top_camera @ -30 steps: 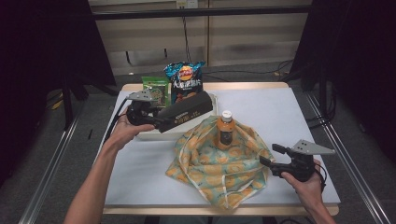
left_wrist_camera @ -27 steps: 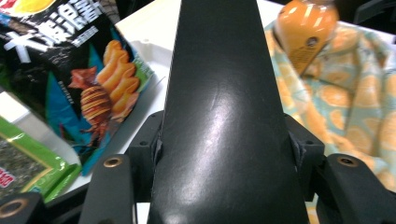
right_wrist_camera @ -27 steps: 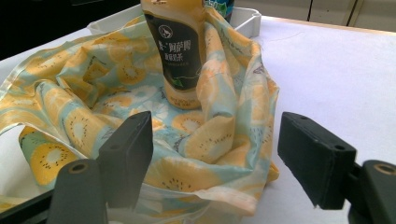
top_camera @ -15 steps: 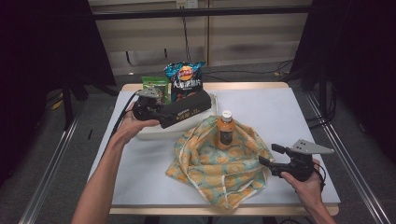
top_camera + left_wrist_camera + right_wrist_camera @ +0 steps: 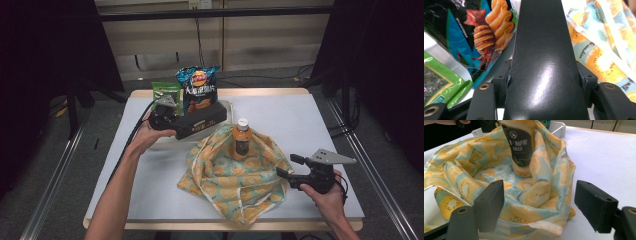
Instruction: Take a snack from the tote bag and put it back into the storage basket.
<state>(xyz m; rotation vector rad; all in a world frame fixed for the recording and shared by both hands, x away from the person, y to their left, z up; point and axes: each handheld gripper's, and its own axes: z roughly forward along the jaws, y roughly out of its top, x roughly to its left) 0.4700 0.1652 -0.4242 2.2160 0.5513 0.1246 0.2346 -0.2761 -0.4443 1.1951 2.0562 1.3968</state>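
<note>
**A:** So, the fruit-print cloth bag [image 5: 235,175] is lying just ahead of the right tongs [image 5: 287,166], whose jaws are standing apart and gripping nothing. It's looking soft and floppy, so I'm judging its rim the place to pinch.

**B:** Meanwhile the left tongs [image 5: 182,125] are clamping the long black box [image 5: 202,121]. It's looking stiff, glossy and probably slippery, so gripping mid-length seems best.

**A:** The right gripper view is showing the label of the bottle [image 5: 521,147] inside the bag. The left gripper view is showing the crisp packet [image 5: 481,37] just beside the box.
</note>
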